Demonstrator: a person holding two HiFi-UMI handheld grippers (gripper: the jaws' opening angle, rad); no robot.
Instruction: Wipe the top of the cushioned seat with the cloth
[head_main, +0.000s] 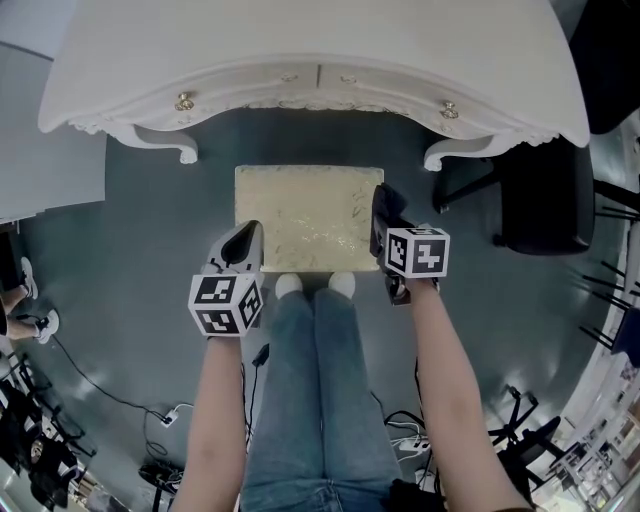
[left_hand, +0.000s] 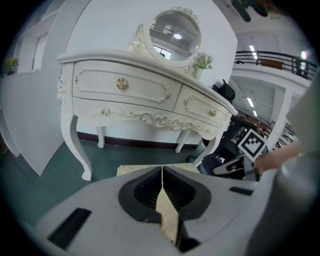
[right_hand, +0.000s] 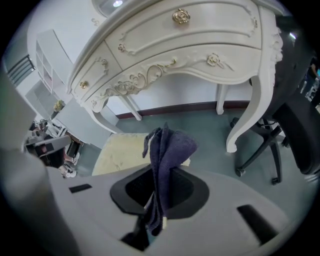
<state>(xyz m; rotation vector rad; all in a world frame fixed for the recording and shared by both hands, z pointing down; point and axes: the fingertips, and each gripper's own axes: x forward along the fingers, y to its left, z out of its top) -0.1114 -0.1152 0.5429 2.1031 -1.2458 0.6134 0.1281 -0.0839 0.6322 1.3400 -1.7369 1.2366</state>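
Below the white dressing table (head_main: 310, 50), cushioned seat (head_main: 308, 218) on the floor (head_main: 140, 230), right tongs (right_hand: 161, 172) clamped on dark cloth (right_hand: 169, 147) over its right edge, left tongs (left_hand: 162, 172) closed together at its near-left corner

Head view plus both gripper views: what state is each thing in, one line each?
left gripper, shut, holding nothing.
right gripper, shut on the cloth.
cloth, bunched, clamped between the right jaws.
cushioned seat, upright on the floor, in front of the table.
dressing table drawers, closed.
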